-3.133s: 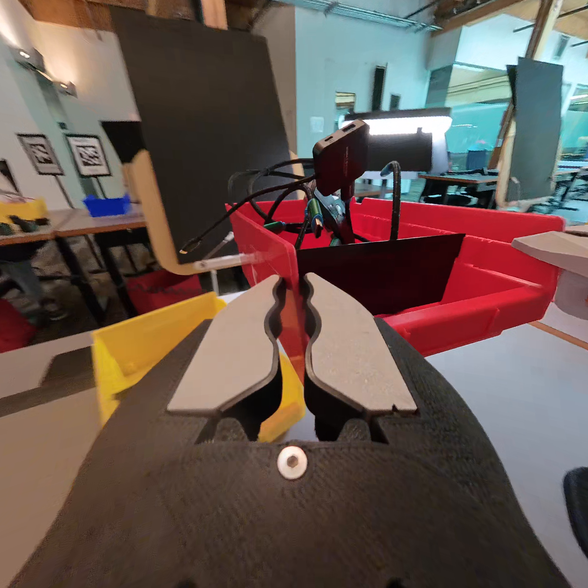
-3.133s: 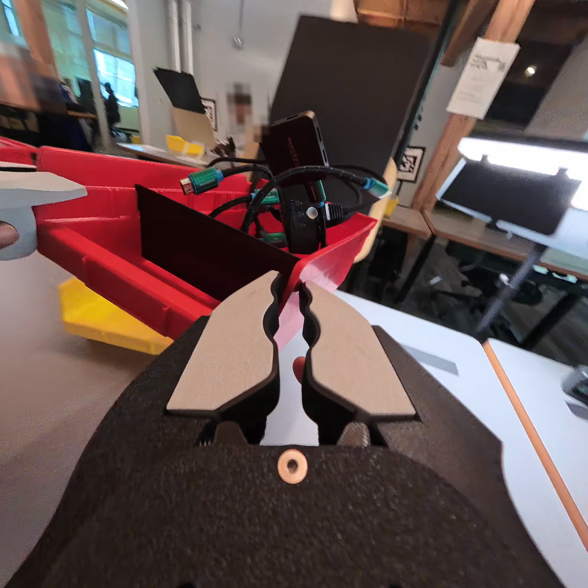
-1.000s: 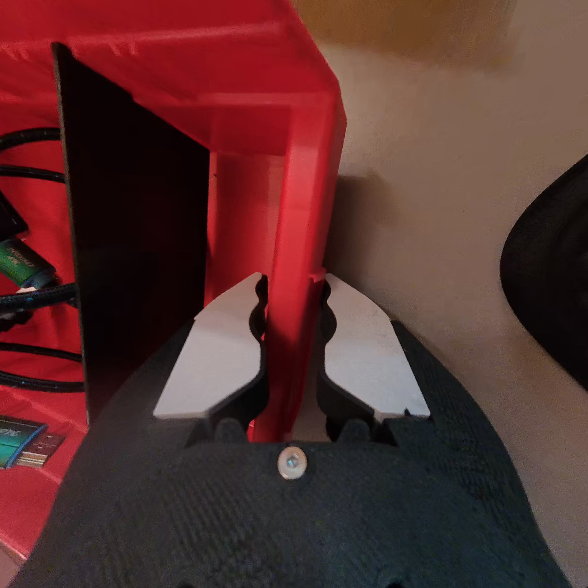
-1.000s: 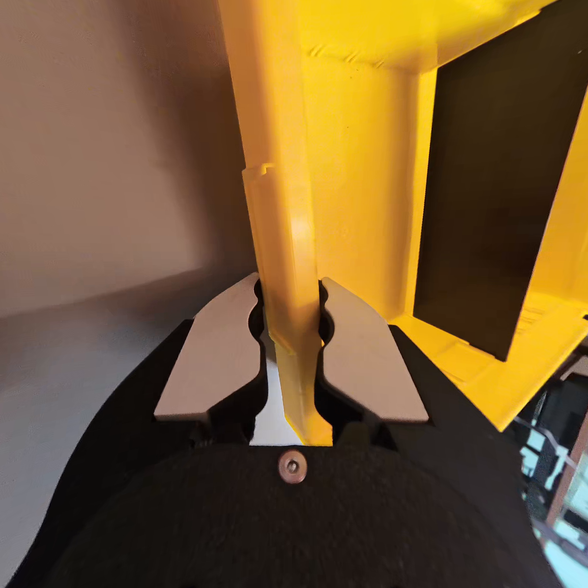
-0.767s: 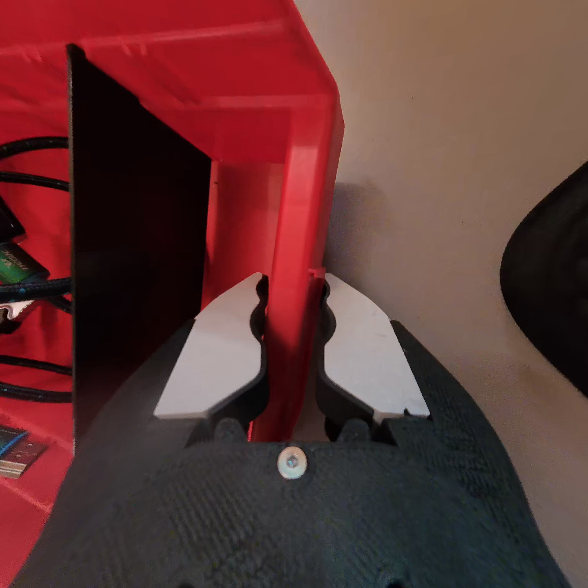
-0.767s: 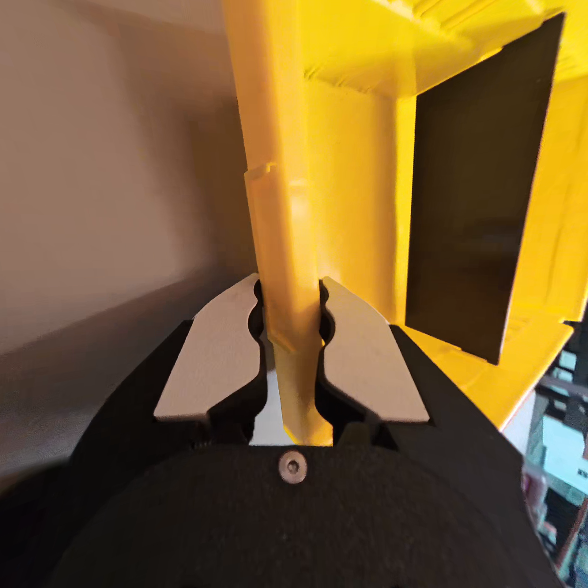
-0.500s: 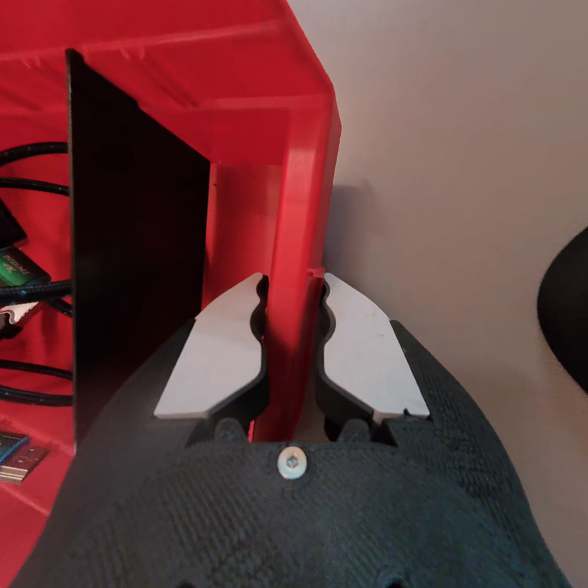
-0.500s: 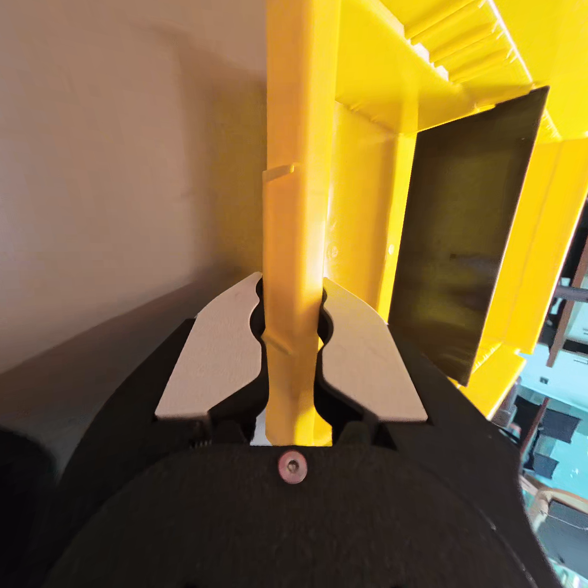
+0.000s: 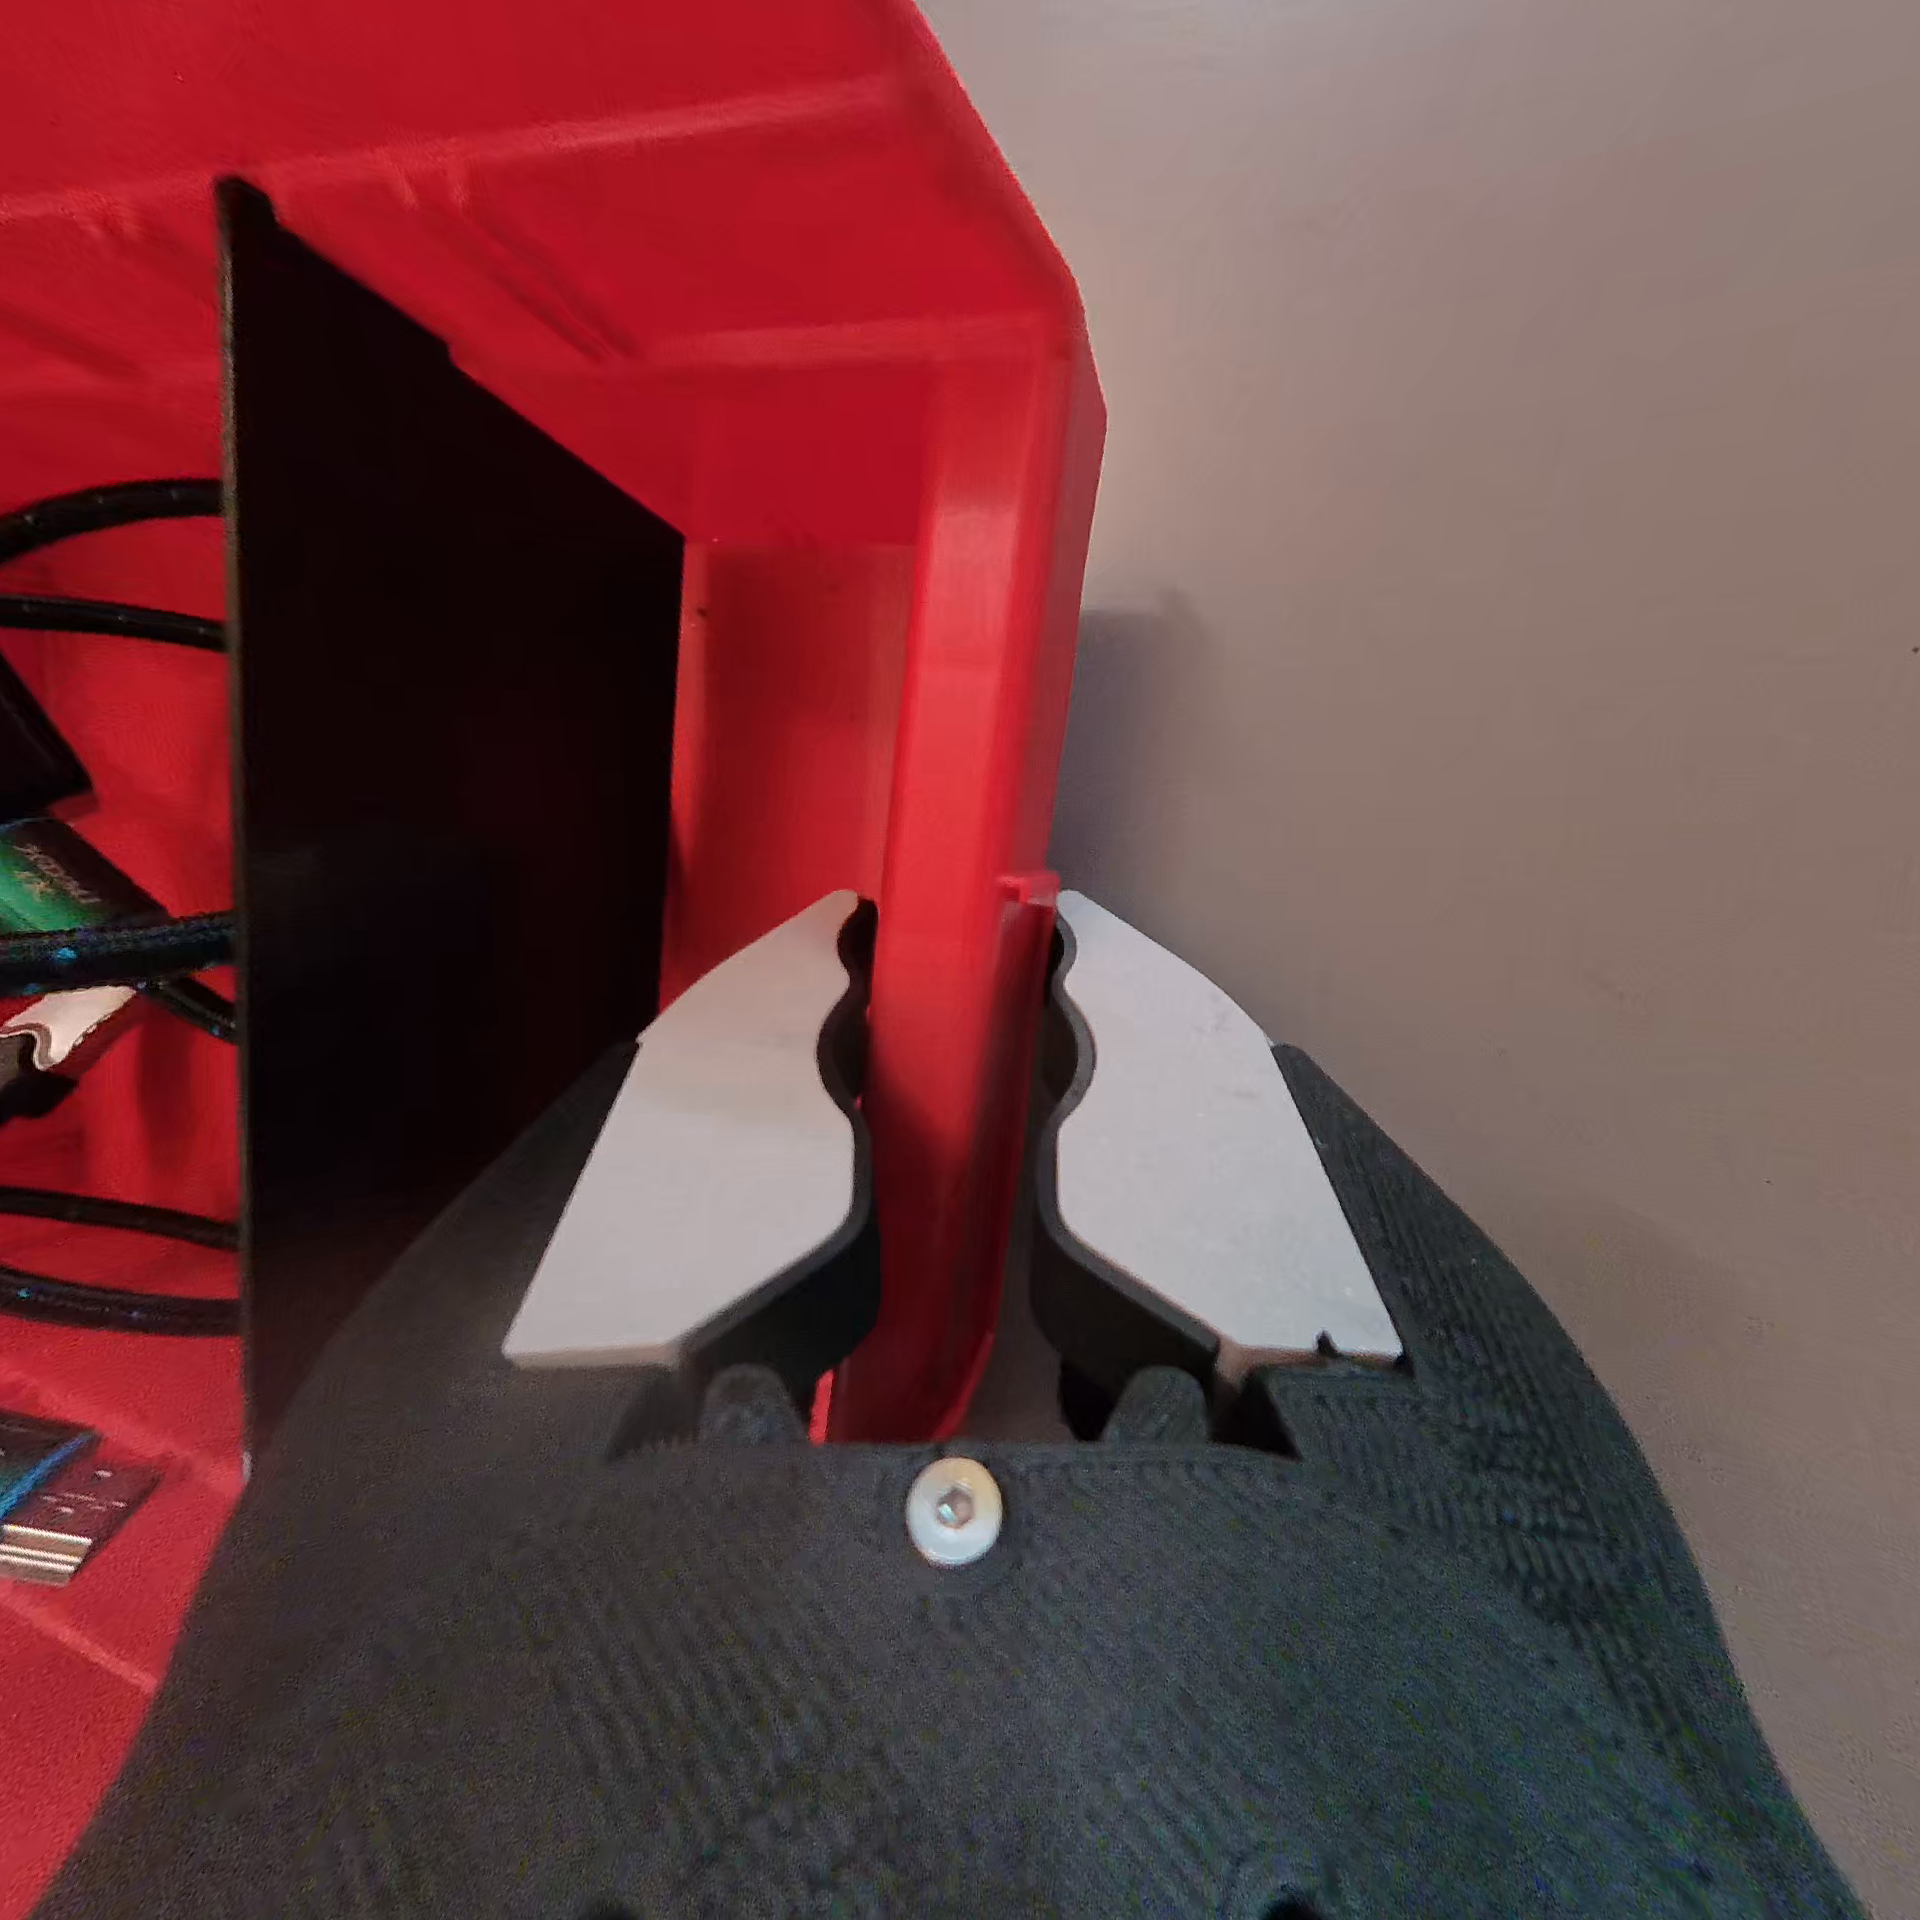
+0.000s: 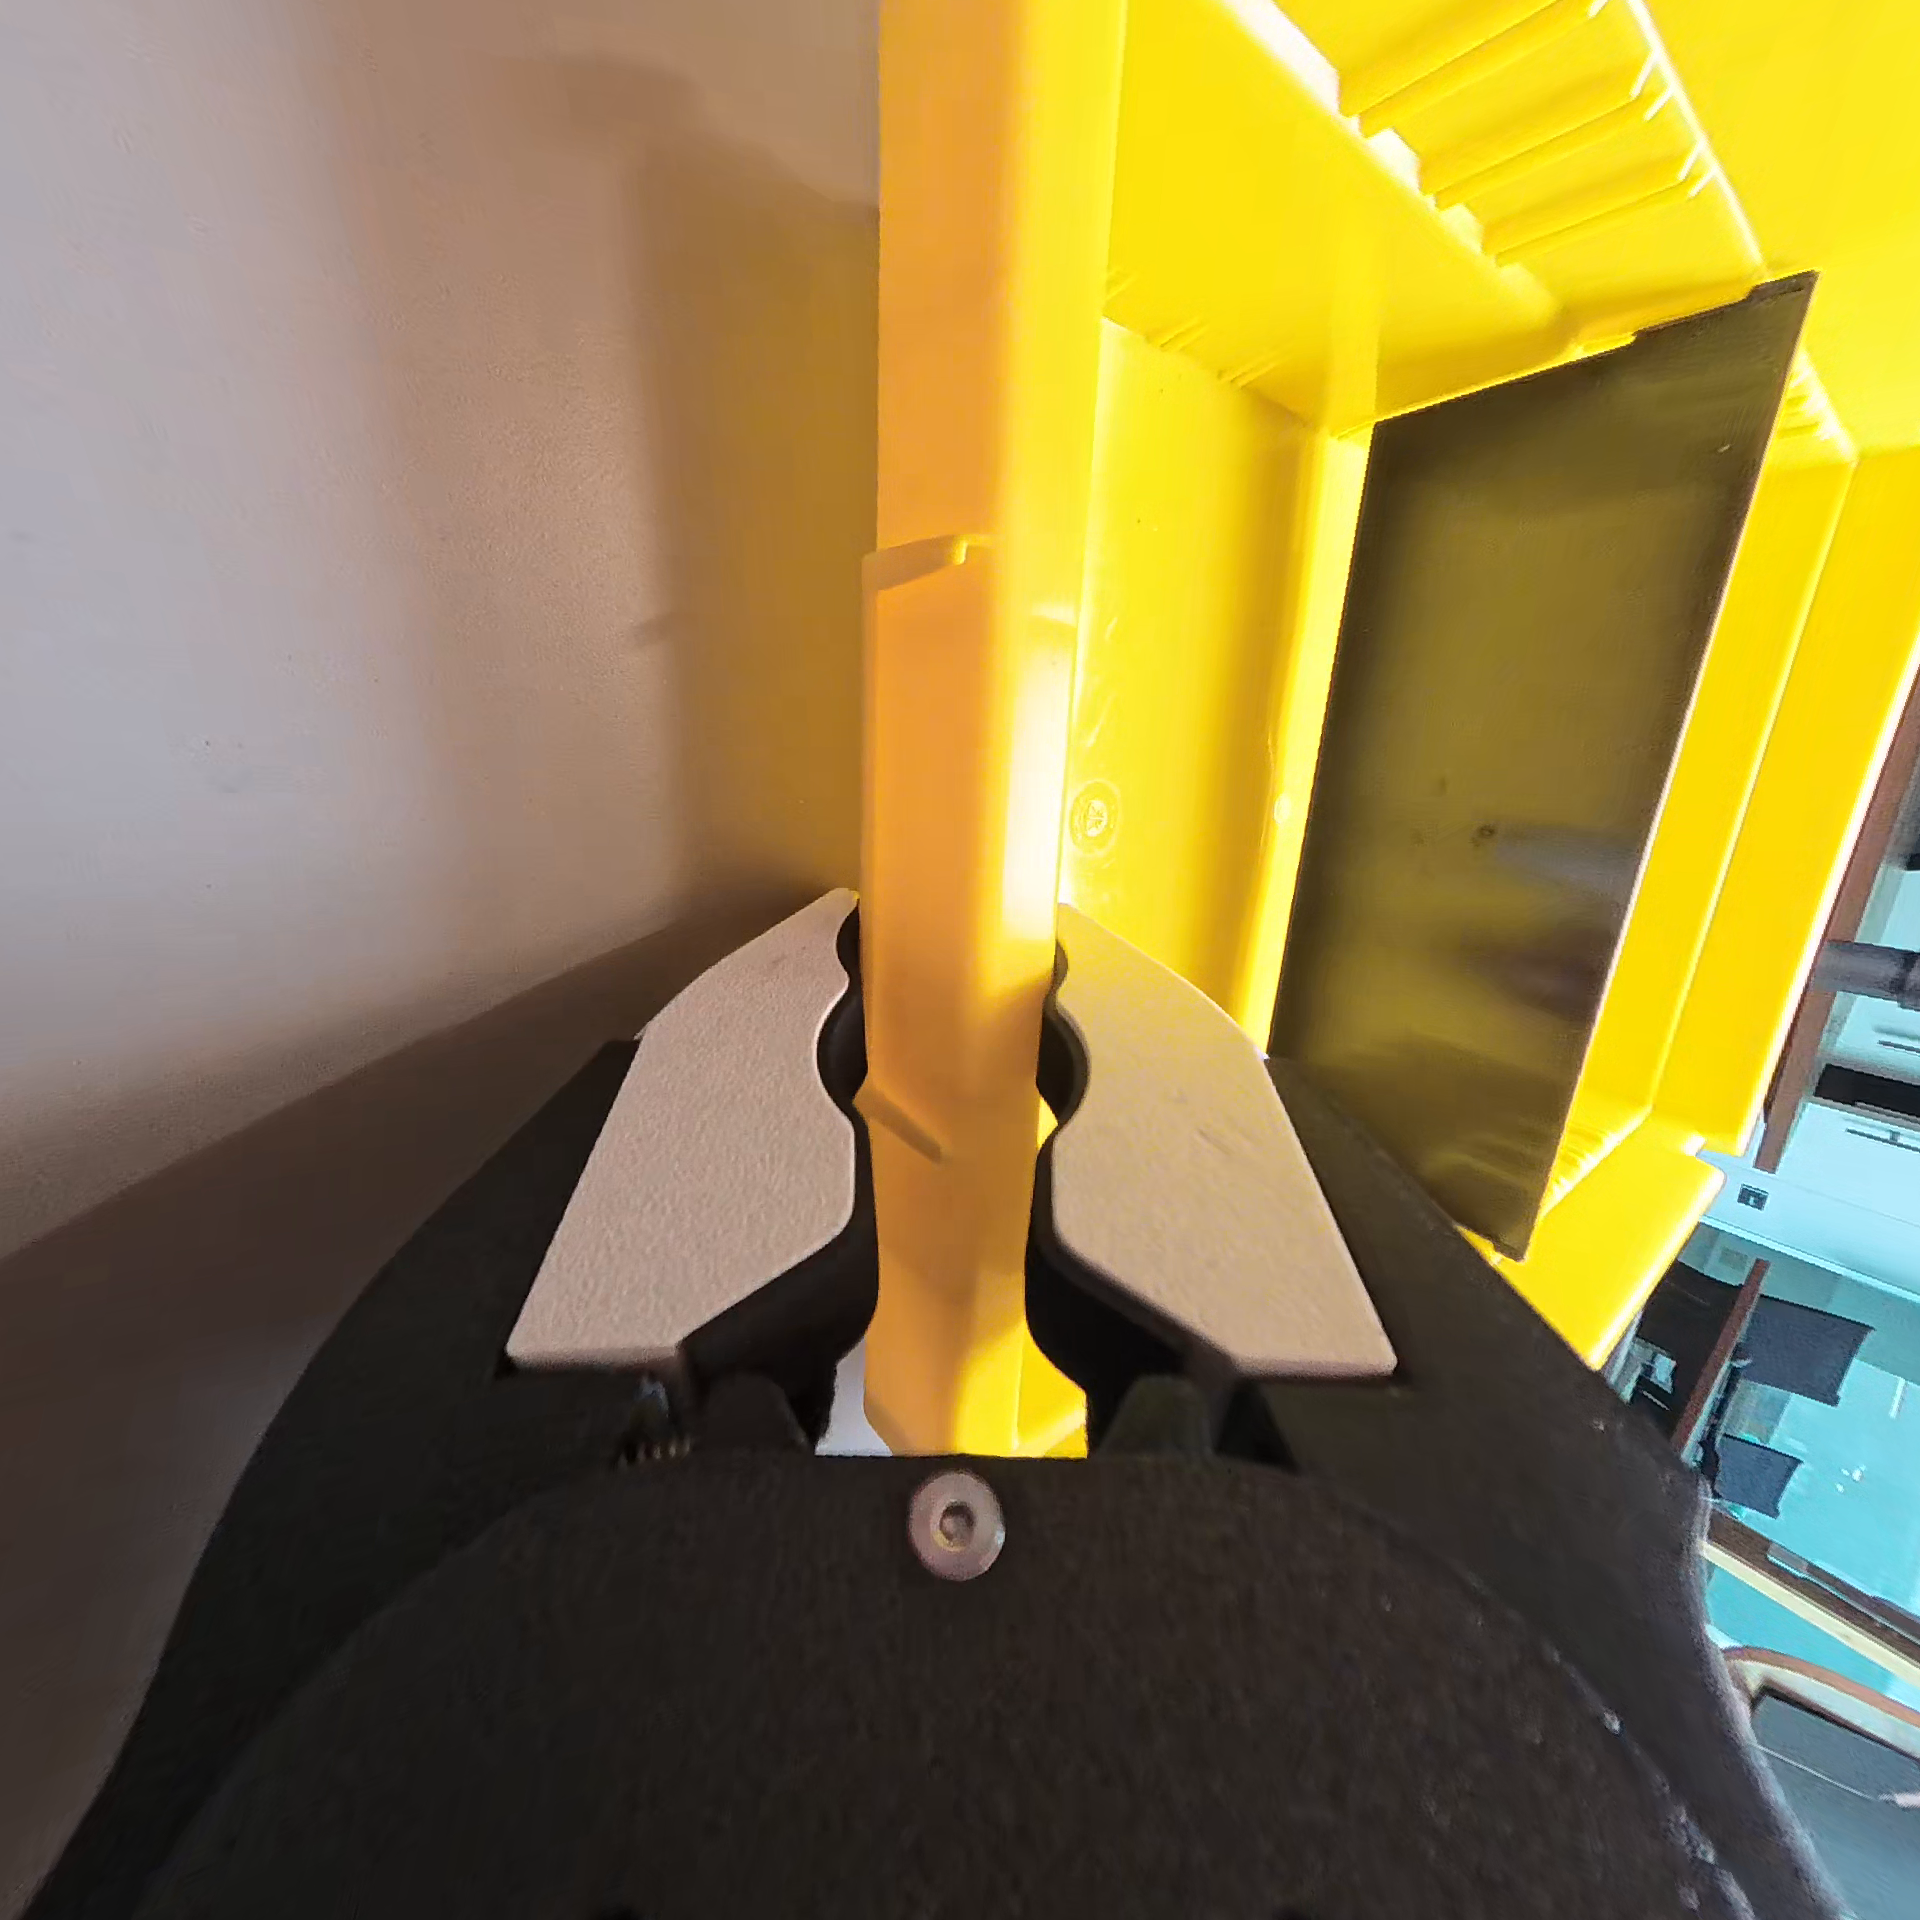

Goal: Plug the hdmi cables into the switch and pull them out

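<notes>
The left tool (image 9: 956, 925) is clamped on the red plastic bin's wall (image 9: 977, 727), the right tool (image 10: 956, 925) on the yellow plastic bin's wall (image 10: 966, 727). Braided black HDMI cables (image 9: 114, 935) lie inside the red one. Set both bins flat on the pale worktop (image 9: 1507, 623) before letting go.

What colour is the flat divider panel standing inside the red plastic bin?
Black; the flat divider panel in the red plastic bin shows best in the left wrist view.

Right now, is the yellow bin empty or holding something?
Empty as far as shown: the yellow bin shows only a dark divider panel; beyond that, cannot tell.
</notes>
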Motion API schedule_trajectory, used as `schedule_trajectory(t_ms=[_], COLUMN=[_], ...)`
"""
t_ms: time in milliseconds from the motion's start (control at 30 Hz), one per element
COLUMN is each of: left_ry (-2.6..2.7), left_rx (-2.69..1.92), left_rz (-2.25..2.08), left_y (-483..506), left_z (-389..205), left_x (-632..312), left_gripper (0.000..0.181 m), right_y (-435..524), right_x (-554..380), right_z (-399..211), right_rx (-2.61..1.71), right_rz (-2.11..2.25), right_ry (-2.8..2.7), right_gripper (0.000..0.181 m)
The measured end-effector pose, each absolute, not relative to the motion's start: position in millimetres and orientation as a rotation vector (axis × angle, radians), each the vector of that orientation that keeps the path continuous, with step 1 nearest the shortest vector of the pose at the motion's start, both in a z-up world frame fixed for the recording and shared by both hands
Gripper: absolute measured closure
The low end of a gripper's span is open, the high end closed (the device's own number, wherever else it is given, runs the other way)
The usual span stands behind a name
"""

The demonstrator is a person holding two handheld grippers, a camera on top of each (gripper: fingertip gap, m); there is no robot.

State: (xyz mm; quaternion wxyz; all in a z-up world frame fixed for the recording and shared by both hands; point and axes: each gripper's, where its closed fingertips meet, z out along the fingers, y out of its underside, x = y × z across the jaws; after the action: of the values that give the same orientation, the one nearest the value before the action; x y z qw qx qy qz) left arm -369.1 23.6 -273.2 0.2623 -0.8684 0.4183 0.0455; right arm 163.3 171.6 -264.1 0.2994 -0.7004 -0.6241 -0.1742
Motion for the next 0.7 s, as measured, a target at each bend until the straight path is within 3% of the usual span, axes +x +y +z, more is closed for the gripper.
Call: schedule_trajectory(t_ms=[300, 567, 700], left_ry=[1.140, 1.145, 1.096], left_rx=[-2.343, -2.317, -2.269], left_rz=[0.122, 0.156, 0.264], left_y=[28, 40, 52], left_z=[-273, -272, -269], left_x=[-371, -374, -379], left_gripper=[0.151, 0.150, 0.146], right_y=[161, 122, 113], right_x=[150, 44, 7], right_z=[-255, -162, -145], right_rx=[-1.906, -1.747, -1.661], right_rz=[-0.379, 0.257, 0.561], right_ry=[-1.584, -1.171, -0.918], right_gripper=[0.150, 0.148, 0.143])
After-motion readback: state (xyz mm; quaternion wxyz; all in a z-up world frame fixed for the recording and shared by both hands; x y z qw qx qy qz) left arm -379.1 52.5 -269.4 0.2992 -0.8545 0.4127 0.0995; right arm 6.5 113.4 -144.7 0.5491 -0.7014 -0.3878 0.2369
